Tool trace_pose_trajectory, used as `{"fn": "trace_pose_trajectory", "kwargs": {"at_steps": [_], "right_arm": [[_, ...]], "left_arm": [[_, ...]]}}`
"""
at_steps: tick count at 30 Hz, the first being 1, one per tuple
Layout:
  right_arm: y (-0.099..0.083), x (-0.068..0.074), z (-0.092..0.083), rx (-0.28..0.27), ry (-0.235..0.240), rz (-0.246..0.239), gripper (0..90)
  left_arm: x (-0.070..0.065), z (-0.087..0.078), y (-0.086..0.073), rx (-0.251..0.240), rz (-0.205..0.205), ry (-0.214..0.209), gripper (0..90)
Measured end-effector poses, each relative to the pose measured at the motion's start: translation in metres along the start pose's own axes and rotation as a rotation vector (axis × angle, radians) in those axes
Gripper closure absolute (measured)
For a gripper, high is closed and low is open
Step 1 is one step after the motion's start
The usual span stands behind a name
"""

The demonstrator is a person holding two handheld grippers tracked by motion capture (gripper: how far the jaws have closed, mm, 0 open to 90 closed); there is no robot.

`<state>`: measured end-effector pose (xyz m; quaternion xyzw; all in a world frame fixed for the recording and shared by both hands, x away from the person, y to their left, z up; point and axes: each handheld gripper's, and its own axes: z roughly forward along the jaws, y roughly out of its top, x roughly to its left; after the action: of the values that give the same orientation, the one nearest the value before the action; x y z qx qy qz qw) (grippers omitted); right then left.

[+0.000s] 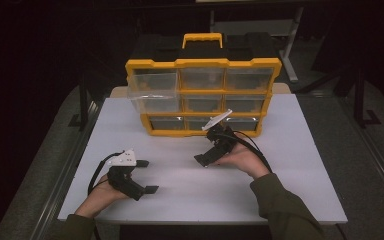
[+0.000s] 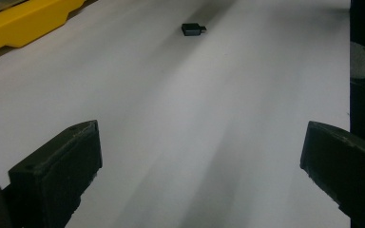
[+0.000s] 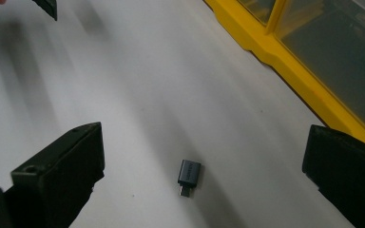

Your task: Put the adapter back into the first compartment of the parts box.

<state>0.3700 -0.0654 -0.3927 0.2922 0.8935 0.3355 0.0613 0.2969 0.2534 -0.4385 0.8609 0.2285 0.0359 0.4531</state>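
Both the left gripper point(image 1: 147, 176) and right gripper point(image 3: 202, 175) have jaws wide open, holding nothing, with a small dark adapter point(image 3: 188, 175) lying on the white table point(image 1: 290, 165) between the right jaws, low centre of frame.

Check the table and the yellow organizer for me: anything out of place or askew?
One clear drawer at the organizer's upper left is pulled out, jutting past the frame. A small dark adapter lies loose on the white table between the right gripper's open jaws.

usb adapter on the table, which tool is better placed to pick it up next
Right. The right tool is open with the small dark adapter lying just ahead between its jaws; from the open left tool the adapter lies far off.
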Motion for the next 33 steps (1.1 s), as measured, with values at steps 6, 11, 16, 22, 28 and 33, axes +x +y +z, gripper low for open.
{"fn": "trace_pose_trajectory", "kwargs": {"at_steps": [6, 11, 16, 22, 28, 33], "right_arm": [[0.001, 0.000, 0.007, 0.013, -0.009, -0.010, 0.2], [0.001, 0.000, 0.012, 0.016, -0.007, -0.017, 1.6], [0.000, 0.001, 0.016, 0.029, -0.007, -0.018, 3.8], [-0.002, 0.002, 0.019, 0.044, -0.011, -0.011, 8.5], [-0.004, 0.002, 0.021, 0.051, -0.016, -0.023, 14.5], [-0.006, 0.003, 0.021, 0.062, -0.010, -0.012, 20.9]], "left_arm": [[0.000, 0.000, 0.000, 0.000, 0.000, 0.001, 0.0], [0.000, 0.000, 0.000, 0.001, 0.001, 0.001, 0.0], [0.000, 0.000, 0.000, 0.003, 0.002, 0.002, 0.0], [0.000, -0.001, 0.000, 0.002, 0.004, 0.003, 0.0], [0.000, -0.001, 0.000, 0.003, 0.007, 0.002, 0.0], [-0.001, -0.001, 0.000, 0.003, 0.008, 0.003, 0.0]]}}
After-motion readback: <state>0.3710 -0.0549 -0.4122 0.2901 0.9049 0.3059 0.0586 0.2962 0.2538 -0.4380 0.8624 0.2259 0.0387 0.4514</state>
